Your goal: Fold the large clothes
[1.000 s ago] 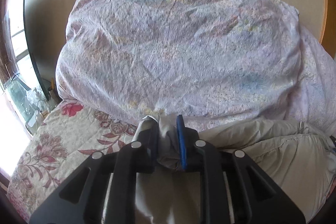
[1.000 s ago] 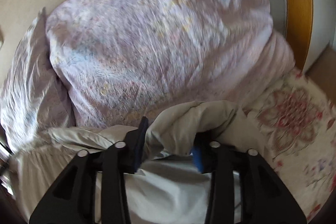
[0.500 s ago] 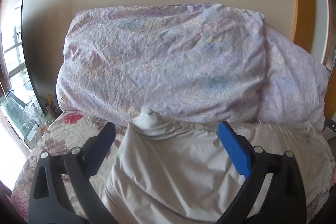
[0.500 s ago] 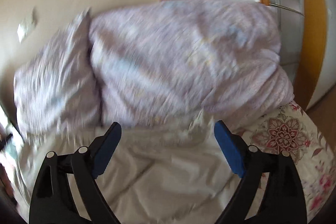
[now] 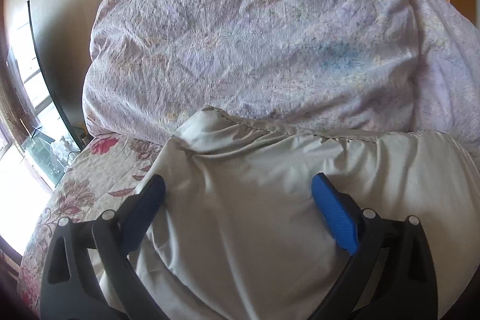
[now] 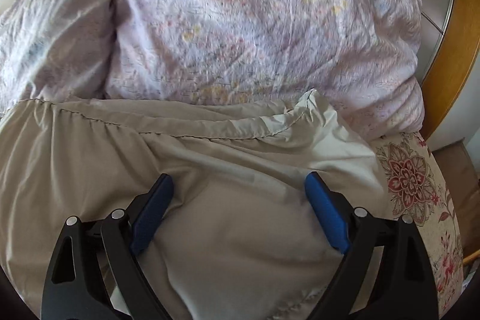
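Beige garment (image 5: 255, 215) is laid against the duvet (image 5: 255, 50), one fold apparently done; left gripper (image 5: 238, 200) and right gripper (image 6: 238, 197) are spread wide, nothing held.

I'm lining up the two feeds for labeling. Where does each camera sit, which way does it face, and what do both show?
Left wrist: on the left gripper, looking along its open fingers over the garment toward the duvet and wall; bedsheet at left.
Right wrist: on the right gripper, also open, facing the same garment and duvet; bedsheet at right.
Shared: garment, its stitched hem, duvet, bedsheet.
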Demonstrator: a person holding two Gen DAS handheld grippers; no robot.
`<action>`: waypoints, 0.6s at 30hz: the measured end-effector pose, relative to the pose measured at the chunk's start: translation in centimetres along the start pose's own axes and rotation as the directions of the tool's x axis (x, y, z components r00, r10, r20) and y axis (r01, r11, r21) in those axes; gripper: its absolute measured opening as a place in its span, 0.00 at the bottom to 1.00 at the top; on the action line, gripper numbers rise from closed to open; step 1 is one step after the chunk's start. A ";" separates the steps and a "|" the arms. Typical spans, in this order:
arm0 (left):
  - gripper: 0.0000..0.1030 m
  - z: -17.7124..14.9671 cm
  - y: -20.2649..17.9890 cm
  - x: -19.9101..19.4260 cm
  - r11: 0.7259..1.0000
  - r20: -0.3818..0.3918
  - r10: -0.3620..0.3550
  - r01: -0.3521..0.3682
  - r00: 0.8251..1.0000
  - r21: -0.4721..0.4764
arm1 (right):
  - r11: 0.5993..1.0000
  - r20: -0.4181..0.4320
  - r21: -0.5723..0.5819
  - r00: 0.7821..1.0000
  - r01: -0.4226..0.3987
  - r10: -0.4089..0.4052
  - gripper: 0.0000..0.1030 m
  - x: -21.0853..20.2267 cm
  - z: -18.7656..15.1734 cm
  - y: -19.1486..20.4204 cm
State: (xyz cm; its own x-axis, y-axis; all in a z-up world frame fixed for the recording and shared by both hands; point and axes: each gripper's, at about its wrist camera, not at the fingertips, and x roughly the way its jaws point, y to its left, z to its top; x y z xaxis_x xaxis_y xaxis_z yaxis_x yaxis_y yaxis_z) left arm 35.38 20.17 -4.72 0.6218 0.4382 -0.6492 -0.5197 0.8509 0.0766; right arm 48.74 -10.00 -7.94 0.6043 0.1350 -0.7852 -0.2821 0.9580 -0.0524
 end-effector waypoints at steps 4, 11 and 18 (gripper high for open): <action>0.96 -0.2 -0.3 2.3 1.000 -0.046 0.018 -0.018 0.999 -0.009 | 1.000 -0.026 0.025 1.000 0.017 -0.016 0.90 1.7 0.0 0.0; 0.98 -0.3 -0.4 5.0 0.999 -0.093 -0.006 0.002 0.996 -0.050 | 0.998 -0.047 0.057 0.999 0.030 -0.027 0.96 4.0 0.1 -0.3; 0.98 -0.5 -0.5 6.4 0.997 -0.100 -0.030 0.023 0.995 -0.075 | 0.996 -0.044 0.067 0.997 0.064 -0.061 0.99 5.6 0.0 -0.4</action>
State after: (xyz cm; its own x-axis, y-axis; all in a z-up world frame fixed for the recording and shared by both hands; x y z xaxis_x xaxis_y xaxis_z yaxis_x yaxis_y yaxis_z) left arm 39.36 22.38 -9.33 0.5757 0.3809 -0.7235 -0.5480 0.8365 0.0044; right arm 52.19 -9.63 -12.31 0.5868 0.0648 -0.8071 -0.1926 0.9794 -0.0614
